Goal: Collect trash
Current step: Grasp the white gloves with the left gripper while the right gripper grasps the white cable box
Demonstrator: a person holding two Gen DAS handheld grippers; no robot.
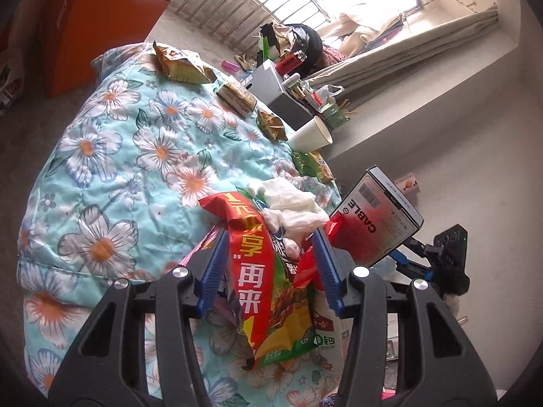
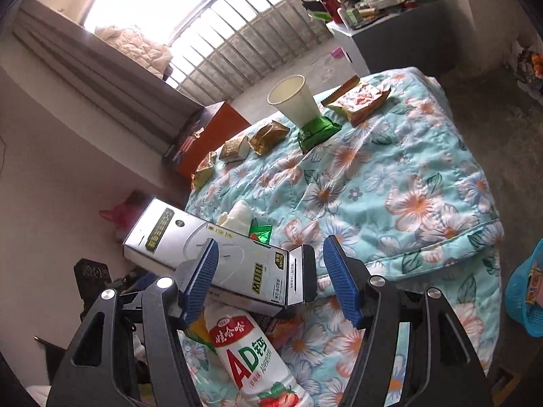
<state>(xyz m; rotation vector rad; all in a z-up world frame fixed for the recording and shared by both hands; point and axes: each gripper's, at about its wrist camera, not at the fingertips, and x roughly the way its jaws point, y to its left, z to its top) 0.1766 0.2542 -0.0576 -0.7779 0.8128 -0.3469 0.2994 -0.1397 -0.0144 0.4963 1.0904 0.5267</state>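
Bright daylight from a barred window fills the left wrist view, above a table draped in a turquoise quilt printed with white and orange flowers [image 1: 112, 156]. At six o'clock, the left gripper [image 1: 271, 254] has its blue ribbed fingers [image 1: 213, 271] standing on either side of a red, yellow and green crinkled snack bag [image 1: 261, 281]; whether the pads press on it cannot be told. Crumpled white tissue [image 1: 295, 203] lies just beyond the bag. At four o'clock, a red and white cardboard box marked CABLE [image 1: 376, 217] hangs in the right gripper. Toward one o'clock a white paper cup [image 1: 310, 134] leans, with gold foil wrappers [image 1: 183, 64] farther up at twelve.

Window bars and a beige curtain cross the top of the right wrist view. At six o'clock, the right gripper [image 2: 268, 268] holds the same box by its silver face [image 2: 217, 254], its jaws clenched across it. Below the box lies a white plastic drink bottle with a red label [image 2: 251, 352]. Standing at twelve o'clock is the cup [image 2: 293, 101], and a blue plastic basket [image 2: 524, 295] sits at three.
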